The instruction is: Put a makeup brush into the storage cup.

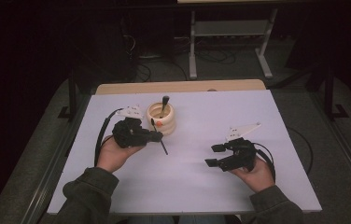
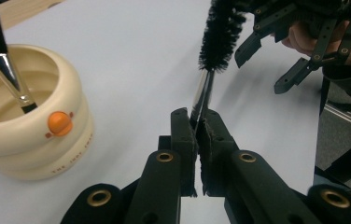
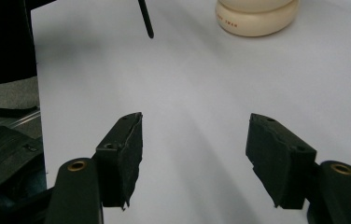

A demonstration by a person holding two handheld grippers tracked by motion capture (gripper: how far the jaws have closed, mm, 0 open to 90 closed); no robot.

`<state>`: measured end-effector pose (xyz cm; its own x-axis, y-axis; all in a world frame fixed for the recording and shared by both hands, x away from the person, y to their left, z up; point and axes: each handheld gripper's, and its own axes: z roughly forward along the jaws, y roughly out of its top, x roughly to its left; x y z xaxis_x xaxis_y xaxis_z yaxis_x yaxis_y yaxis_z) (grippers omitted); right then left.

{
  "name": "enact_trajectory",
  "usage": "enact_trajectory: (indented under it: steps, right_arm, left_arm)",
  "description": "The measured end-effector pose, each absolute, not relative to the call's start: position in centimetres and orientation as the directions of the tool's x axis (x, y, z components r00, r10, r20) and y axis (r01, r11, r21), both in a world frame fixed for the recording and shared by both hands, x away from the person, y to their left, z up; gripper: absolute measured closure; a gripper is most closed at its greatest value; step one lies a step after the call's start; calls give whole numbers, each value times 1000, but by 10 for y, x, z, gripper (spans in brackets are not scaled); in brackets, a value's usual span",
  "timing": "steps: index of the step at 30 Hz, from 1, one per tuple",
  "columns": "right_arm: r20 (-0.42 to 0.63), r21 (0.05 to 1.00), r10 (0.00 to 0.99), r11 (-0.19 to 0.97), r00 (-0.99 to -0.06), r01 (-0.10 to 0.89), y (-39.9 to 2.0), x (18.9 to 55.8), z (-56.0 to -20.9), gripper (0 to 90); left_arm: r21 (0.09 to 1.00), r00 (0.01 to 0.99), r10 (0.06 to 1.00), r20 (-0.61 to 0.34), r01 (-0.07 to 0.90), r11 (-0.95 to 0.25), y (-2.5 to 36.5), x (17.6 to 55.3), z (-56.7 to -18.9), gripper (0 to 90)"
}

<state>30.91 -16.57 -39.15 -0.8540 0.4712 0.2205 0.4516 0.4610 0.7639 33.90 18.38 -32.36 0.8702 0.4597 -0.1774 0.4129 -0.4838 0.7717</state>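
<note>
left claw [image 2: 197,128]: pressed on the metal ferrule of a black brush [image 2: 220,32], bristles ahead | cream ribbed cup [image 2: 29,140] just beside it, second brush [image 2: 1,60] standing inside | right claw [image 3: 194,154]: spread, nothing between, above the white bench [image 3: 201,74], well apart from the cup

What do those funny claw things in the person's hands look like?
Each hand holds a black plastic gripper: left gripper, right gripper. Both have two chunky black jaws with brass-coloured rivets at the joints, a pale grey three-cornered plate on top and a black cable looping behind. The person wears dark olive sleeves.
</note>
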Motion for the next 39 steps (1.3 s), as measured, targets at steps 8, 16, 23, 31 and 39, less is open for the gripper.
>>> enact_trajectory:
  steps: [8,16,23,31,39]
  right_arm:
    - [221,769,487,446,-845,458,-173,309,-392,337]
    - [228,772,504,428,-833,470,-178,309,-394,327]
    - [219,786,518,409,-827,464,-183,308,-392,315]
    - [224,783,520,407,-824,470,-183,311,-393,292]
    - [222,787,525,400,-822,469,-185,312,-393,289]
  left_arm:
    - [775,859,478,-185,427,-467,189,346,-316,854]
    - [777,855,489,-176,425,-465,192,353,-303,853]
    - [777,837,510,-196,450,-440,197,361,-290,854]
    - [773,838,517,-177,444,-454,194,368,-276,854]
    - [774,830,531,-171,446,-450,195,380,-262,854]
